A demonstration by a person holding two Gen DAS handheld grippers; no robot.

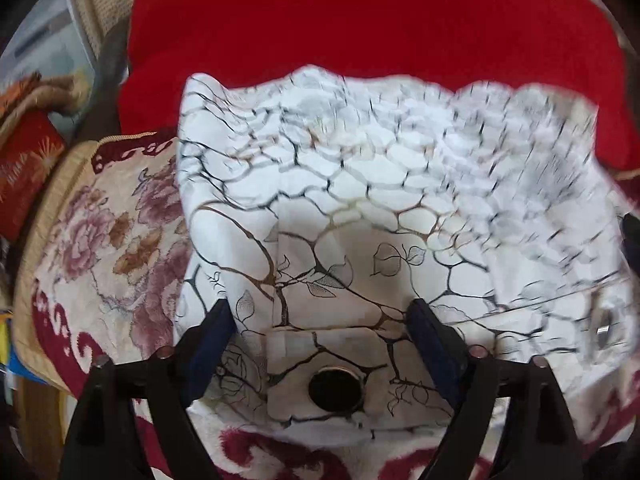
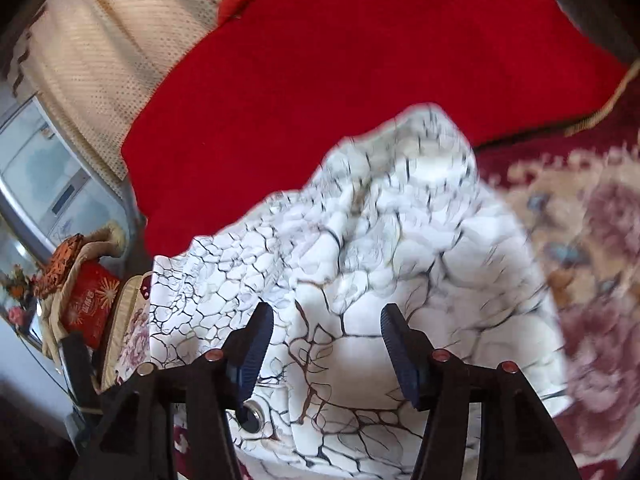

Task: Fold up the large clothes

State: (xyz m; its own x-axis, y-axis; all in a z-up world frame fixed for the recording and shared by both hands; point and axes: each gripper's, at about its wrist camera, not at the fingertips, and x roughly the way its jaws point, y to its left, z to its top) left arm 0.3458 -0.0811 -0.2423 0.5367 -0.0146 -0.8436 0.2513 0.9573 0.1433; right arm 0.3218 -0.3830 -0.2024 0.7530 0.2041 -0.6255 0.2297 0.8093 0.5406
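Here, in the left wrist view, one white cloth with black vein print [image 1: 360,200] lies at 12 o'clock over one red blanket [image 1: 360,20]; the left gripper [image 1: 320,320] gapes wide, empty, one metal eyelet [image 1: 335,389] between its two fingers. In the right wrist view, the right gripper [image 2: 326,324] stands half open, gripping nothing, above the same cloth [image 2: 380,240].

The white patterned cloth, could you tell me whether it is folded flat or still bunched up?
Bunched: the white patterned cloth lies rumpled in a heap, its far edge wavy, on the floral blanket.

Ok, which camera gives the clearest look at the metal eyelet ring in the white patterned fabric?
The left wrist view: the metal eyelet ring faces the camera unobstructed on the white patterned fabric. In the right wrist view an eyelet is half hidden behind the right gripper.
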